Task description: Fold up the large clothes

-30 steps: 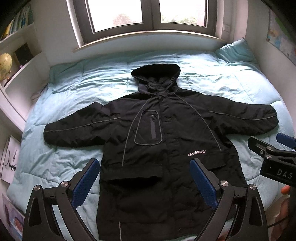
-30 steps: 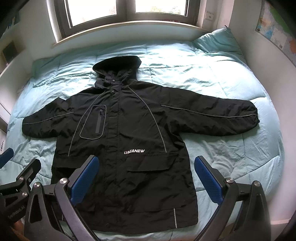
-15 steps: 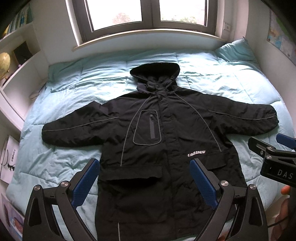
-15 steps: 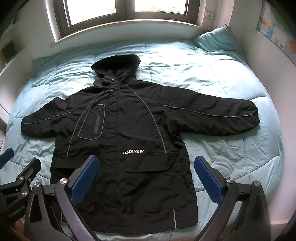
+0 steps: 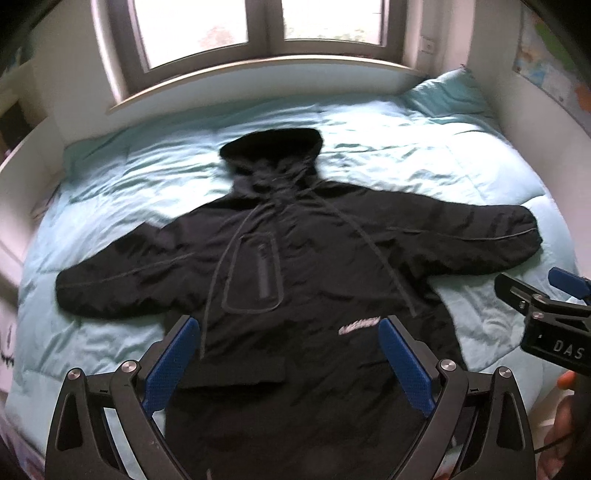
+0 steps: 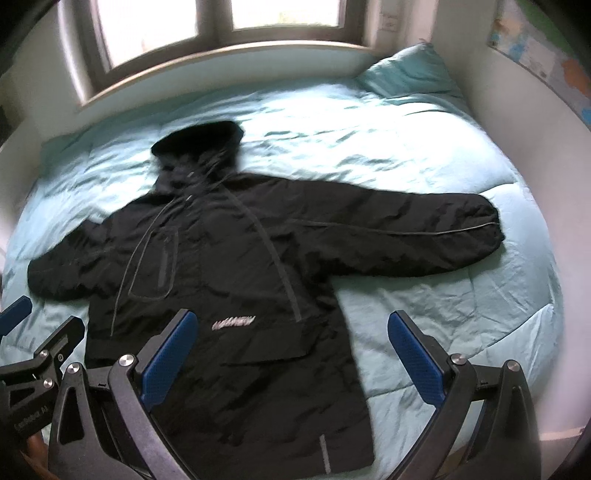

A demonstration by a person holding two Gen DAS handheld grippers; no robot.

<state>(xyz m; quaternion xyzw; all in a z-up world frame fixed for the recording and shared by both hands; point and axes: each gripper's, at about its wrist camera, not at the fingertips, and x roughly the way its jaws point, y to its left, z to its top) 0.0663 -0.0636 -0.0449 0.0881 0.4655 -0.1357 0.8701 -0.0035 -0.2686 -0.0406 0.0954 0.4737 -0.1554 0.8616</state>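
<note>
Here a black hooded jacket lies face up and spread flat on a bed covered by a pale teal quilt. Its hood points toward the window at the far side, and both sleeves stretch straight out to the sides. The left sleeve reaches toward the left edge of the bed, and the right sleeve ends near the bed's right side. A chest pocket with a zip sits left of the front closure, and a small white logo shows lower on the front, blurred in both views.

The left gripper hovers above the lower front of the jacket with its blue-padded fingers spread wide apart, holding nothing. The right gripper hangs over the jacket's lower right edge and the bare quilt beside it, its fingers likewise wide apart and empty. Each gripper shows at the edge of the other's view.

A teal pillow rests in the far right corner of the bed against the wall. A coloured map hangs on the right wall. A wooden windowsill runs behind the head of the bed. Nothing lies on top of the jacket.
</note>
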